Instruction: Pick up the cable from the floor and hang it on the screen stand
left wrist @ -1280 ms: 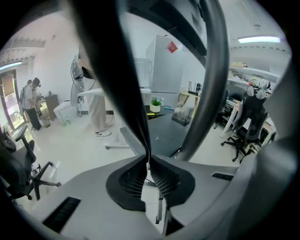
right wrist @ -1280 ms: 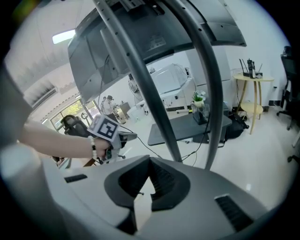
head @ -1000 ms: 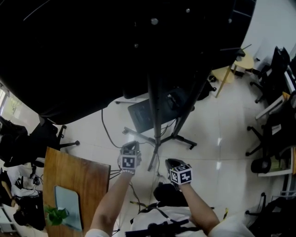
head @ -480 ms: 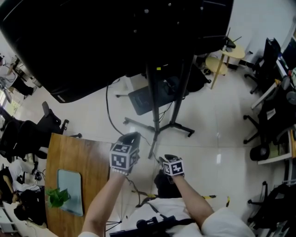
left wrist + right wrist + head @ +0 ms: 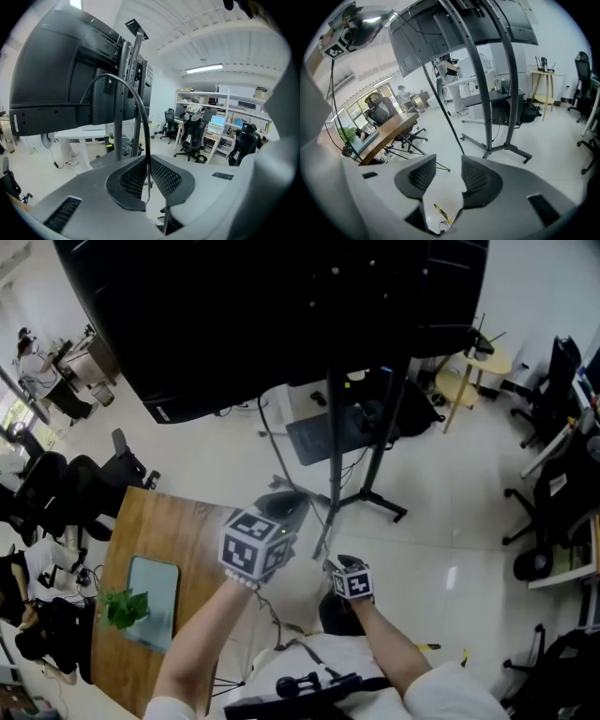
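A thin black cable (image 5: 146, 126) arcs up out of my left gripper (image 5: 146, 180), whose pads are shut on it. In the head view the left gripper (image 5: 278, 510) is raised in front of the screen stand (image 5: 336, 456), below the big black screen (image 5: 281, 315). My right gripper (image 5: 334, 566) hangs lower, near the stand's slanted leg. Its jaws are opening and nothing lies between the pads (image 5: 423, 176). A thin dark line of cable (image 5: 445, 119) runs down to just beyond the right-hand pad's tip. The left gripper (image 5: 347, 28) shows high at the left of the right gripper view.
A wooden table (image 5: 187, 531) with a plant (image 5: 122, 607) stands at the left. Office chairs (image 5: 89, 488) crowd the left and right edges. A small round table (image 5: 478, 371) is at the back right. The stand's feet (image 5: 384, 507) spread over the white floor. A yellow-black item (image 5: 440, 213) lies below.
My left gripper has risen toward the head camera with the cable in it, so its cube looks larger. The right gripper has stayed low by the stand. The view has swung right.
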Demonstrator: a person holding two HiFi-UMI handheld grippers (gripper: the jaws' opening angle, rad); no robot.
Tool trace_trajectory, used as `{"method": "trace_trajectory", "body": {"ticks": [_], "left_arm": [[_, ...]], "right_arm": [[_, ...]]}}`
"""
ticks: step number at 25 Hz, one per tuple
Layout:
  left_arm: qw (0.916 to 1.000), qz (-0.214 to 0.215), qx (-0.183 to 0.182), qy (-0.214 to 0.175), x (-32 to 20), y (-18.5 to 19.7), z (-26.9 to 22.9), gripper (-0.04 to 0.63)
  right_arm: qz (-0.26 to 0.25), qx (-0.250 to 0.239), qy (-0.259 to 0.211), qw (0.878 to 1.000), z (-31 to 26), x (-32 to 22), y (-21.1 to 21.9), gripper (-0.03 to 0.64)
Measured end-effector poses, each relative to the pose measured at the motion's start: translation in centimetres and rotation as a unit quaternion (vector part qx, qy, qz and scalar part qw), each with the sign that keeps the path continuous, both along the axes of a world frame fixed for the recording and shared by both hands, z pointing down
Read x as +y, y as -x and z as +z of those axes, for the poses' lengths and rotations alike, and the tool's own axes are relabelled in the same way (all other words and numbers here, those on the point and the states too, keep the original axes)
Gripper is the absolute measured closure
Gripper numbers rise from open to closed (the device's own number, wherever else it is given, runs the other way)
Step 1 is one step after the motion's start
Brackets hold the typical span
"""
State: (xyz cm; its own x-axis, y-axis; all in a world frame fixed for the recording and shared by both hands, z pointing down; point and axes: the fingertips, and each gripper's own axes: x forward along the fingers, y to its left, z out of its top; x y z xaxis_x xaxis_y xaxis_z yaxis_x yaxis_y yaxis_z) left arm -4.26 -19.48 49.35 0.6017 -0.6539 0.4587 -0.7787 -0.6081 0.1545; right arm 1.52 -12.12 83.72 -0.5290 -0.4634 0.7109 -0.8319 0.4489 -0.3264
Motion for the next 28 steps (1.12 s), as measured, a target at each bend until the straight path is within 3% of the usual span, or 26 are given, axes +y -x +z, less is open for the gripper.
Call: {"method": "trace_trajectory", "body": {"ticks": [11, 16, 28], "left_arm": [[0.9977, 0.009, -0.018, -0.065, -0.7, 0.5, -6.1, 0.572], [0.9969, 0.008, -0.006, -0.079, -1.1, 1.3, -9.6, 0.572], [0.9901, 0.051, 0.017, -0.129, -1.0, -0.6, -17.1, 0.575]], "right_arm": [[-0.001, -0.003, -0.023, 1.000, 0.2, -1.5, 1.0, 0.420], [0.015, -0.028, -0.024, 0.999, -0.3, -3.2, 0.8, 0.397], [0.003, -0.006, -0.076, 0.997, -1.9, -7.4, 2.1, 0.396]]}}
